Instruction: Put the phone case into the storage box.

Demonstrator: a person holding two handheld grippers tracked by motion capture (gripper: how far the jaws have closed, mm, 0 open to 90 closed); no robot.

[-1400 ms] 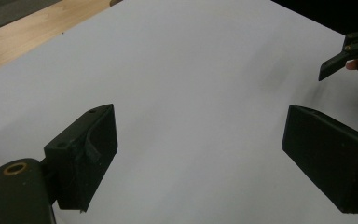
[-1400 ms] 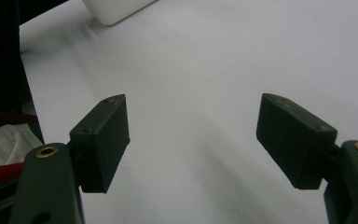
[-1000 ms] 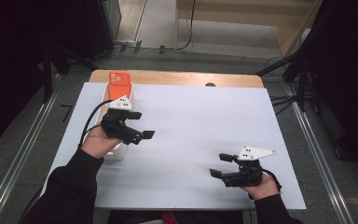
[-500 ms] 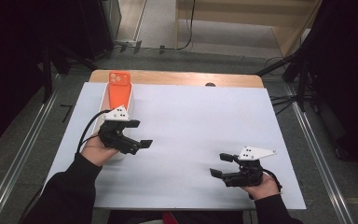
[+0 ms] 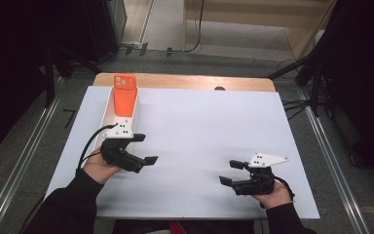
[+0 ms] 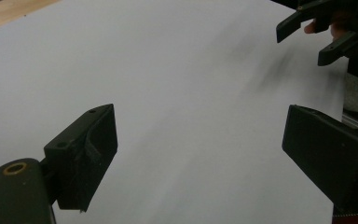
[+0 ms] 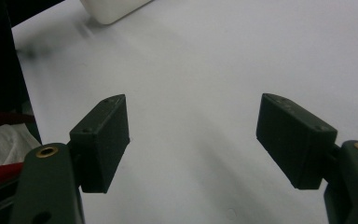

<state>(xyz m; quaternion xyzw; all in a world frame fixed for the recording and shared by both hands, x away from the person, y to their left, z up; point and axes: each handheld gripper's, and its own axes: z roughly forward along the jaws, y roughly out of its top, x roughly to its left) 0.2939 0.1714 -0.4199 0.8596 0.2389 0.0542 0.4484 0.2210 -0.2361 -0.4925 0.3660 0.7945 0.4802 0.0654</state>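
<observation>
Table (image 5: pixel 199 122): a white-topped work surface is filling the middle of the high view, with a strip of bare wood showing along its far edge and grey floor lying around it.

White tray (image 5: pixel 111 114): a long, narrow white holder is lying on the left part of the table, running from near the far edge toward the person; one pale corner of it is showing at the top of the right gripper view (image 7: pixel 114 9).

Orange phone (image 5: pixel 124 95): an orange phone is standing tilted in the far end of the white tray, its camera cluster at the top and its back facing the high view.

Left gripper (image 5: pixel 143 148): a hand is holding it at the near end of the white tray, just beside the tray's near wall. Its jaws are standing wide apart with nothing between them; in the left gripper view (image 6: pixel 196 144) bare white table is showing in the gap.

Right gripper (image 5: pixel 229 172): a hand is holding it low over the near right part of the table, well apart from the tray and the phone. Its jaws are spread wide and holding nothing, and are pointing left across the table; the right gripper view (image 7: pixel 193 140) is showing plain tabletop between them.
</observation>
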